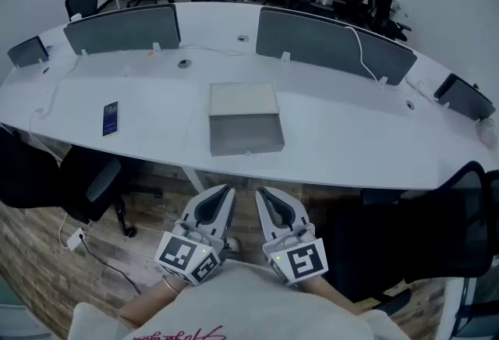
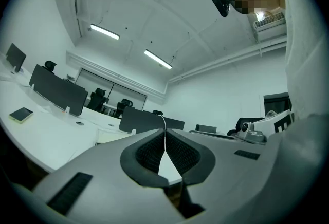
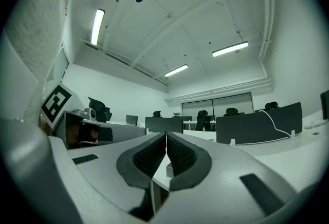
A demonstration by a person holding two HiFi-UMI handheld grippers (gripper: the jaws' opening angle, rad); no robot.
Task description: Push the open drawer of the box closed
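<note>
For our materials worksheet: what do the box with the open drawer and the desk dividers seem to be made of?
Box: matt pale grey, even, without shine; plastic or painted board, I cannot tell which. Dividers: dull dark grey panels without reflections, probably fabric-covered.

A flat, pale grey box [image 1: 242, 99] lies squarely on the white table [image 1: 335, 120], about midway along it and a little left of centre. Its drawer [image 1: 245, 133] is pulled out toward the near edge (nearly its full depth, by the look), showing a darker grey inside; the drawer front stops just short of the table's near edge.
</note>
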